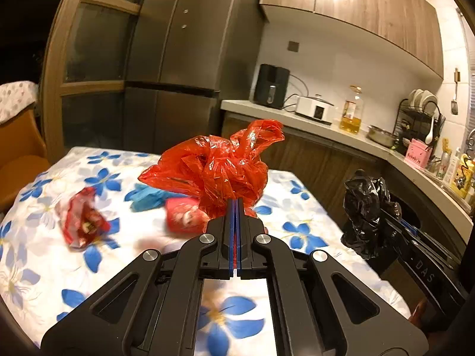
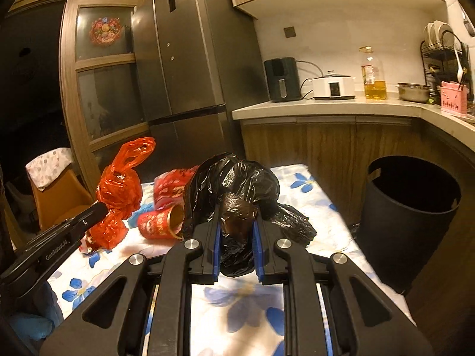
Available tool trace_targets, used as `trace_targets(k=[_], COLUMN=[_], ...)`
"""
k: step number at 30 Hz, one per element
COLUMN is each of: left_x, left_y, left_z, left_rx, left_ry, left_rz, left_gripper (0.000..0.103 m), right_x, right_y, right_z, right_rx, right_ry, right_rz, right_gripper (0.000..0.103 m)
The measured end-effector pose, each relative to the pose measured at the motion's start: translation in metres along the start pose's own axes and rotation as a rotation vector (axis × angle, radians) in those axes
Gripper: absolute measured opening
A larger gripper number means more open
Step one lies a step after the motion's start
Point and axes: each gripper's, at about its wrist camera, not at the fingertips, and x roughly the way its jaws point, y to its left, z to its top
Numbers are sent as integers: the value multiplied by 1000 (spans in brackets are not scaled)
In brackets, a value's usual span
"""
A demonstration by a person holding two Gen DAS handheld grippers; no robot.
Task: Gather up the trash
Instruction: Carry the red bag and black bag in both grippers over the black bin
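My left gripper (image 1: 236,204) is shut on a crumpled red plastic bag (image 1: 213,166) and holds it above the flowered table (image 1: 44,267). My right gripper (image 2: 237,222) is shut on a crumpled black plastic bag (image 2: 237,184), also lifted over the table; it shows at the right of the left wrist view (image 1: 368,207). The red bag shows at the left of the right wrist view (image 2: 118,190). On the table lie a red paper cup on its side (image 2: 157,224), a red snack wrapper (image 1: 81,218), another red wrapper (image 2: 169,187) and a blue glove (image 1: 147,197).
A black trash bin (image 2: 409,216) stands open on the floor right of the table. A kitchen counter (image 2: 326,106) with appliances, an oil bottle and a dish rack runs behind. A fridge (image 2: 184,59) and an orange chair (image 2: 56,195) stand beyond the table.
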Motion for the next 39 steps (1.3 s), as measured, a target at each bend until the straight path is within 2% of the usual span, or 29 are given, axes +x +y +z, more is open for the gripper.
trace_targets(k=[8,27,32,39], left_x=[18,70,83,104], left_y=[-46,-194,-229,-260], left_z=[14,26,26,22], left_rx=[49,168,206,236], left_ry=[-6,-4,-12,-2], left_rz=[-79,-330,-403,-466], left_gripper=[0,0,0,0], right_x=[-13,-30,-32,-26], right_y=[-38,-150,-175,-200], right_z=[16,48,55,58], right_rx=[18,78,100,113], right_ry=[-42,-123,-144,-155], right_rz=[-71,-294,-326,-350], right_gripper=[19,19,19,19])
